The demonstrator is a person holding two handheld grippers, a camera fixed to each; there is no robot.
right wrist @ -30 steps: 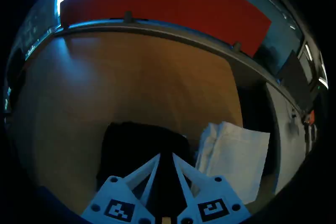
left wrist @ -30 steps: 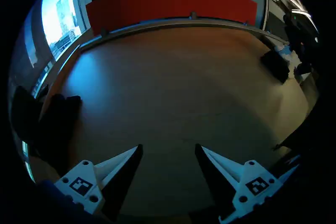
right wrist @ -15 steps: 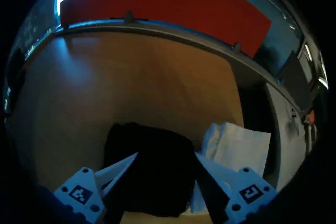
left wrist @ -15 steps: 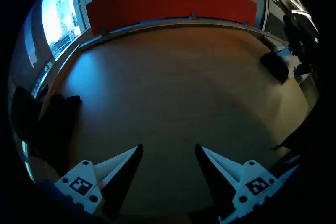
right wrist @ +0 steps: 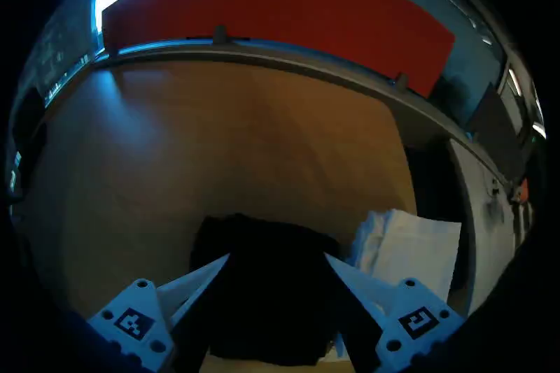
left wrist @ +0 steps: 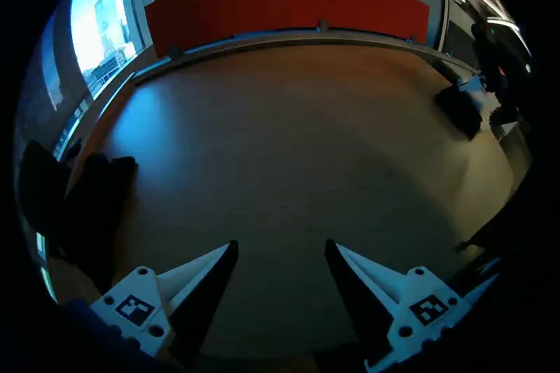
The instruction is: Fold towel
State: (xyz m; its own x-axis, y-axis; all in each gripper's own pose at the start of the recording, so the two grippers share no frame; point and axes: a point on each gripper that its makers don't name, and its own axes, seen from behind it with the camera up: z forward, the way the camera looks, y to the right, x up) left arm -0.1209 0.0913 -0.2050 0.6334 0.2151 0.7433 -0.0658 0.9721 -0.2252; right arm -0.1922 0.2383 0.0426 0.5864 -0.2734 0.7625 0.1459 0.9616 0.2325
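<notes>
Both views look low across the wooden table [left wrist: 294,135] toward the red panel [left wrist: 287,2] at its far edge, the right gripper view close above a black towel [right wrist: 273,268].

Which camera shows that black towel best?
The right gripper view: the black towel lies close, between the right gripper's open fingers. The left gripper view has a small dark shape far off, perhaps the same towel.

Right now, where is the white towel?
In the right gripper view, the white towel lies at lower right on the wooden table, beside the black cloth under the right tool.
</notes>
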